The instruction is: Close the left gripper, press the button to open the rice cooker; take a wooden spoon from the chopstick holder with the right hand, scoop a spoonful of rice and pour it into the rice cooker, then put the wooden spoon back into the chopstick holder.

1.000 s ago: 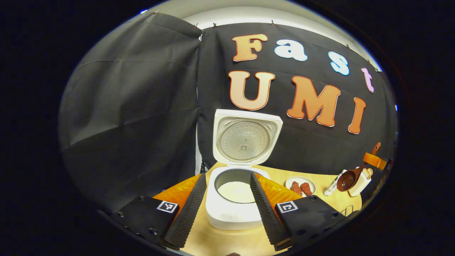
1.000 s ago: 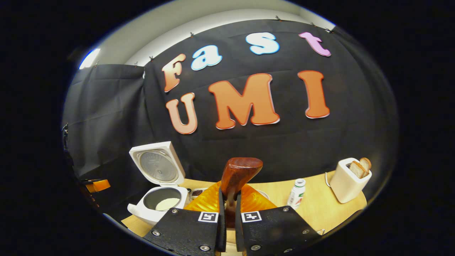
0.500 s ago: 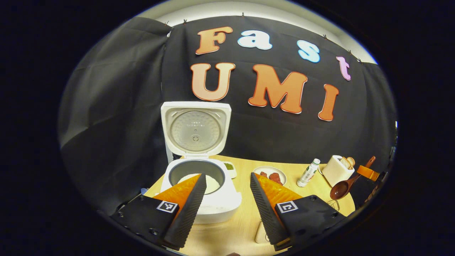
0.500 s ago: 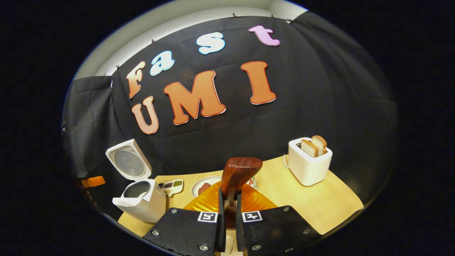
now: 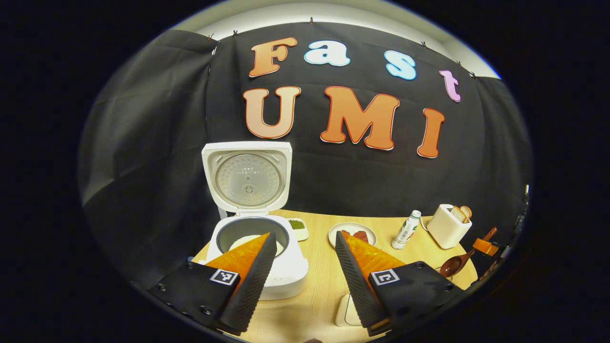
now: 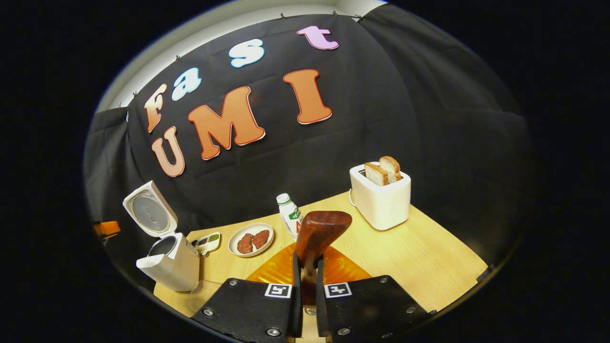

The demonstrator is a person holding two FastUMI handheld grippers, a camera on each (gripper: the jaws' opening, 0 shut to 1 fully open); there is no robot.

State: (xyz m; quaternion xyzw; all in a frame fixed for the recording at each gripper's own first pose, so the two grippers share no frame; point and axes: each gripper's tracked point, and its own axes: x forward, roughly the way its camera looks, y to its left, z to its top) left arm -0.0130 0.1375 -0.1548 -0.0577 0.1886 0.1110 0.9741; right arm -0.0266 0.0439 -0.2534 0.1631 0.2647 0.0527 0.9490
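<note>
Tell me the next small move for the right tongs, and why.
Probably carry the wooden spoon on to the chopstick holder: the right tongs grip its handle, and the rice cooker stands open with rice inside.

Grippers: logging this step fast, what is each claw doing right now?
Left gripper: open, holding nothing, near the rice cooker.
Right gripper: shut on the wooden spoon.

The wooden spoon (image 6: 320, 233) handle is hidden between the right gripper (image 6: 305, 274) fingers.
</note>
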